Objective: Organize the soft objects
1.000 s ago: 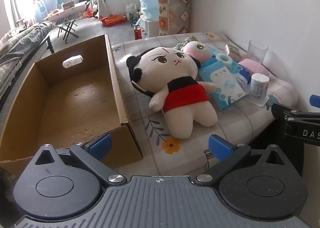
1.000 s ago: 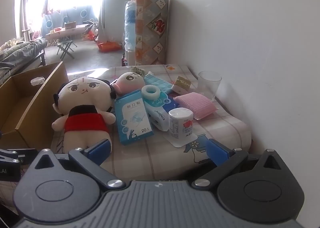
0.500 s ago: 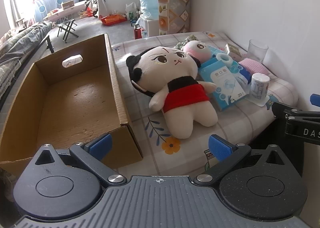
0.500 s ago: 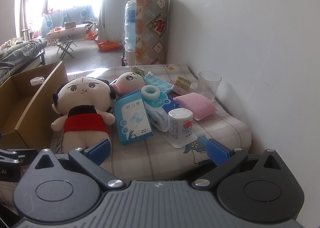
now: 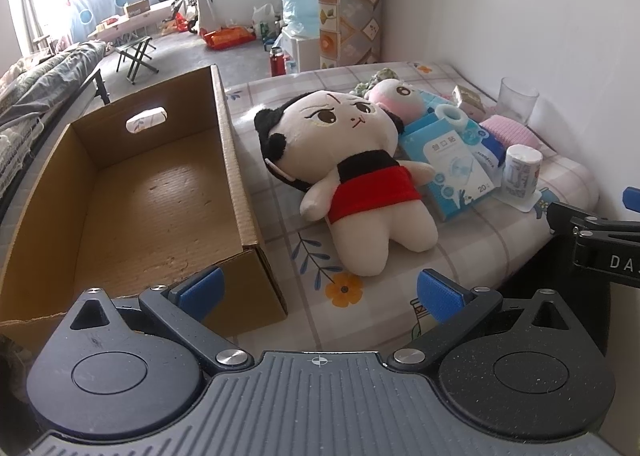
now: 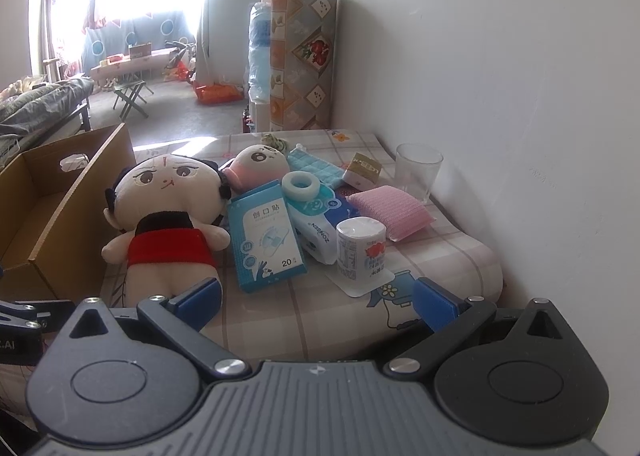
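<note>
On the tabletop [image 5: 460,252], covered by a checked floral cloth, against a white wall:

Left gripper [image 5: 320,292]: held low at the near edge, level, pointing along the surface; blue fingers [image 5: 202,290] spread wide, released, grasping nothing. One finger sits before the near corner of the cardboard box [image 5: 240,192], the other over the cloth.

Right gripper [image 6: 318,296]: same low, level pose at the near edge further right; blue fingers [image 6: 434,302] spread wide and empty. Its black frame shows at the right margin of the left wrist view.

Large plush doll [image 5: 360,176]: cream body, black hair, red skirt; lying on its back just beside the box's right wall, feet toward the grippers.

Small pink plush [image 5: 396,96]: behind the doll's head, touching it.

Cardboard box: open-topped, with a handle slot in its far wall, on the left of the surface.

Blue bandage box [image 6: 266,236]: flat, just right of the doll, leaning on a blue wipes pack [image 6: 320,216].

White tape ring [image 6: 301,185]: resting on the wipes pack.

White wrapped roll [image 6: 361,248]: upright, near the front edge.

Pink sponge pad [image 6: 390,212]: flat, behind the roll.

Clear glass [image 6: 418,172]: upright, near the wall.

Blue cloth [image 6: 316,166]: flat, behind the tape ring.
</note>
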`<state>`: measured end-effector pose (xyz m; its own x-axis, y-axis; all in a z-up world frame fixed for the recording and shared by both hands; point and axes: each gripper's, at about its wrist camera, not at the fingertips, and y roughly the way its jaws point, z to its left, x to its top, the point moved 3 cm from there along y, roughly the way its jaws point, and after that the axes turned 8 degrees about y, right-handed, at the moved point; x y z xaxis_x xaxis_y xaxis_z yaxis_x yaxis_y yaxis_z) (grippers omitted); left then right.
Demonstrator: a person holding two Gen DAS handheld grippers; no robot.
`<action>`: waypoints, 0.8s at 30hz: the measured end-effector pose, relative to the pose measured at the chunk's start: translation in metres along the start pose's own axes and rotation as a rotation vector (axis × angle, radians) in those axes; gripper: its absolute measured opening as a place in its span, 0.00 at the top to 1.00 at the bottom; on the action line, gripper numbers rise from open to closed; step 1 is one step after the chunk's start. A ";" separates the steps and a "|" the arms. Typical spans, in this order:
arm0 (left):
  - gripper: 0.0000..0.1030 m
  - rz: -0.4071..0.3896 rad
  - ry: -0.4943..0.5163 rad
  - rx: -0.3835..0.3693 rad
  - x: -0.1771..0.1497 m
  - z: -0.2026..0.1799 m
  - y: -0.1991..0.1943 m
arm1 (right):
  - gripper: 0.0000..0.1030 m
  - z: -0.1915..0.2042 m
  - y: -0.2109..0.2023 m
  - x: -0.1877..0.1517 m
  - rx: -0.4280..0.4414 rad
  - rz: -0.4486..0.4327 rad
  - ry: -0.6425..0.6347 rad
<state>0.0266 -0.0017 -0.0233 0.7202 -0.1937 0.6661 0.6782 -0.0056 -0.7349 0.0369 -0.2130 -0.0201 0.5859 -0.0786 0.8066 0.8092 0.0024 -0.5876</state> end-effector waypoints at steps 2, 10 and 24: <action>0.00 0.001 0.000 0.001 0.000 0.000 0.000 | 0.00 0.000 0.000 0.000 0.000 0.000 -0.001; 0.00 0.000 0.000 0.001 -0.001 0.001 0.001 | 0.00 0.000 0.000 0.000 0.000 0.000 -0.001; 0.00 0.001 -0.005 0.003 -0.002 0.002 0.001 | 0.00 0.000 0.000 0.000 0.000 0.000 -0.001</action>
<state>0.0263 0.0009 -0.0246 0.7218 -0.1887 0.6659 0.6777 -0.0028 -0.7354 0.0370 -0.2132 -0.0206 0.5861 -0.0778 0.8065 0.8091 0.0029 -0.5877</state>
